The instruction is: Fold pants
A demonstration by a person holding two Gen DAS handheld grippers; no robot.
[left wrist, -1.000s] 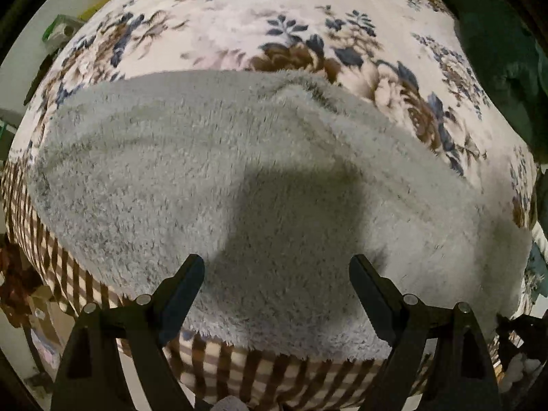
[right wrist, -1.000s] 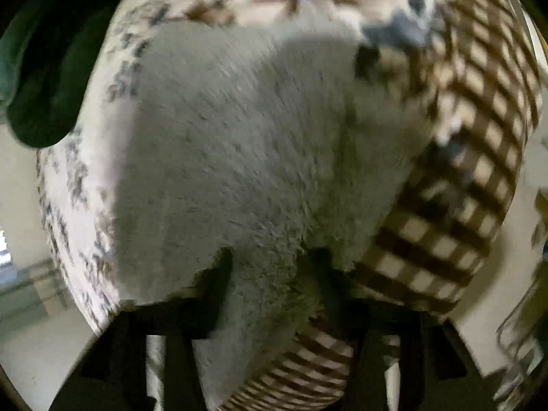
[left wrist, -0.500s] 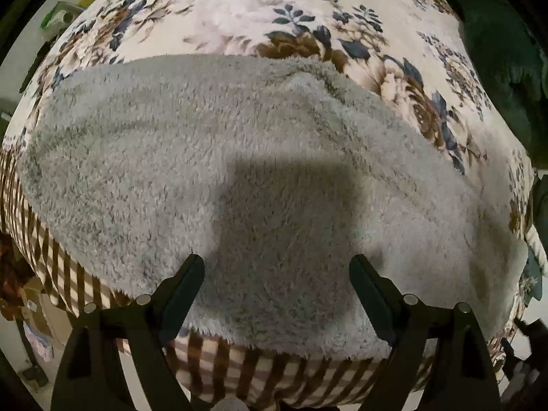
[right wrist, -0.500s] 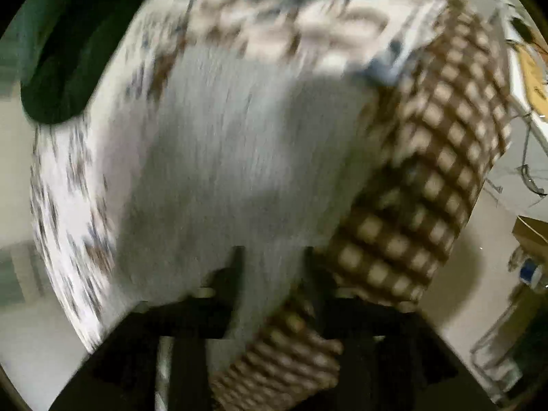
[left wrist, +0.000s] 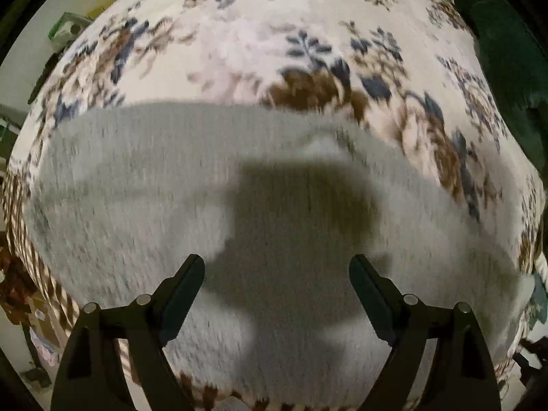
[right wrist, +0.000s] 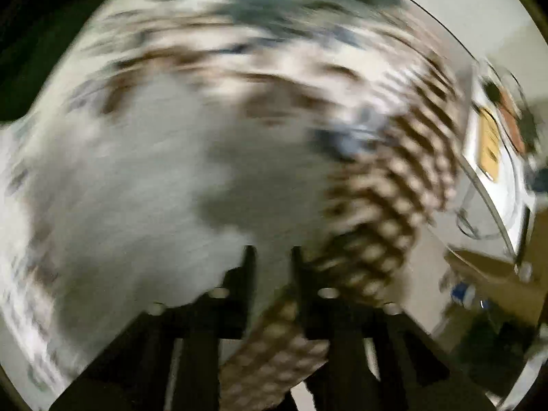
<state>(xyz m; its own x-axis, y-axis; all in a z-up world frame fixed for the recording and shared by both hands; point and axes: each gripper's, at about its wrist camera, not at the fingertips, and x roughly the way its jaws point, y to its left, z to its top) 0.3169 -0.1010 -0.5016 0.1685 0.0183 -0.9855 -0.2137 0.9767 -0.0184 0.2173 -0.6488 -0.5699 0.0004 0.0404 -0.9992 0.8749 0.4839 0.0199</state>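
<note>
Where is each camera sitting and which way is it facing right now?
Left wrist: on the left hand-held gripper, jaws wide open, looking down on fluffy grey fleece pants over a floral blanket.
Right wrist: on the right hand-held gripper, blurred, jaws narrow around grey fleece.
Shared: the pants and blanket.

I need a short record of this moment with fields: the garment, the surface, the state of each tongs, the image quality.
garment: grey fluffy fleece pants, spread flat
surface: floral blanket with brown checked border
left tongs: open, above the pants, holding nothing
right tongs: nearly shut, grey fleece between the fingers
image quality: right wrist view strongly blurred; left wrist view slightly blurred
</note>
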